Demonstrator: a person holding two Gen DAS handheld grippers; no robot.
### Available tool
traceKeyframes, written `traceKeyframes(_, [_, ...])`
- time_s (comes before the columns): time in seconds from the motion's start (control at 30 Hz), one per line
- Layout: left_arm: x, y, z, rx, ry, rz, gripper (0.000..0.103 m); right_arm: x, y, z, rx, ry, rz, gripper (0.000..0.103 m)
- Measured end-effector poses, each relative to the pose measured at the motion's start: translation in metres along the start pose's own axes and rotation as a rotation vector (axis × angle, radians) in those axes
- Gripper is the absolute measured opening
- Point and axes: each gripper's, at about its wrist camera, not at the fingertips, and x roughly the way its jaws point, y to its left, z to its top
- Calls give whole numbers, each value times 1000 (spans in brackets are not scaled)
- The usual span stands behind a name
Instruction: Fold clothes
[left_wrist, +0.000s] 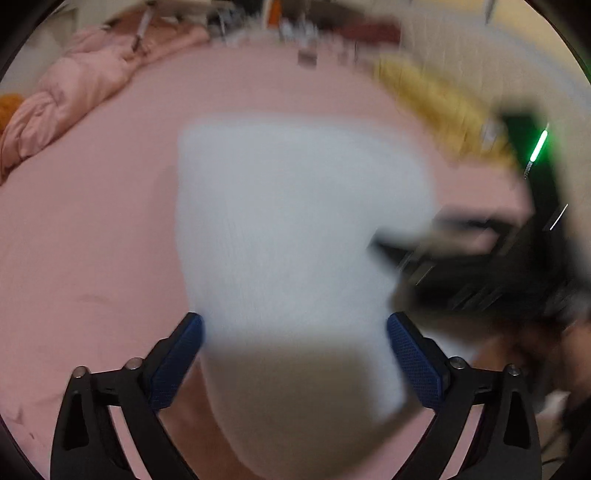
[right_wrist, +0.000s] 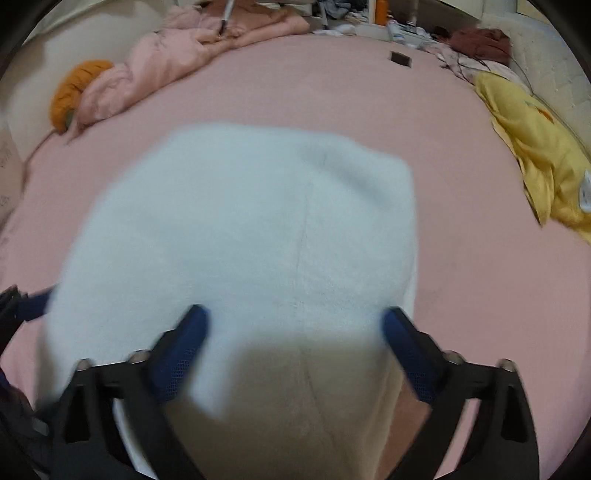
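Note:
A white fluffy garment lies folded and flat on the pink bed sheet. In the right wrist view my right gripper hovers over its near edge. The jaws stand wide open and the blue pads press on nothing. The left wrist view is smeared by motion. It shows the same white garment under my left gripper, which is also open with nothing between its pads. The right gripper appears there as a dark blur at the garment's right side. A blue pad of the left gripper shows at the garment's left edge.
A bunched pink quilt and an orange cushion lie at the bed's far left. At the right edge is a crumpled yellow garment. A small dark flat object rests far back on the sheet, with cluttered clothes beyond it.

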Motion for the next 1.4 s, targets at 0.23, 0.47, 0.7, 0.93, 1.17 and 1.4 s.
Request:
traceKeyframes(0.23, [-39,10,-13,-113,-166,-42,103,-37,-3,11,20,-146,8,103])
traceKeyframes(0.47, [-69,-34,-14,108,-299,-96,103,-18,16,90,-47,-38,162,103])
traceKeyframes(0.7, [-23,-45,-15,208,-179,30,103,42,16,83,-63,84,42,103])
traceKeyframes(0.93, [-79,-22,-30,136,-223,235,103,-53,5,70,62,-159,-40,98])
traceKeyframes(1.17, [-135,9,-76,-95,-182,200,103,-175,27,-59,115,-443,-60,101])
traceKeyframes(1.4, [-141,10,-146,-170,-138,230,103,-165,58,-187,187,-293,-115,101])
